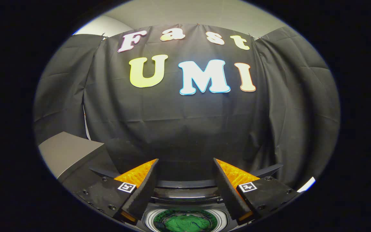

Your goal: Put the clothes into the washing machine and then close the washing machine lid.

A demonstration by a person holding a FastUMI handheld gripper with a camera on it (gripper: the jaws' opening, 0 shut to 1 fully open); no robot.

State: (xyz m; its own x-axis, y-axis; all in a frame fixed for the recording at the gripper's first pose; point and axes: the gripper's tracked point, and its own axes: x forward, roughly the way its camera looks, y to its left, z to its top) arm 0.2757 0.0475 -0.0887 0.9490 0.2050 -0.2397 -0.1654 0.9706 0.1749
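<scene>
fingers (185,167) apart, clothes (185,223) in washing machine (185,188)

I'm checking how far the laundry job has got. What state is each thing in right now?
gripper: fingers open, nothing between them, held above the washing machine.
washing machine: top opening uncovered below the fingers, so the lid is not yet closed over it.
green clothes: already lying inside the drum, crumpled.
</scene>
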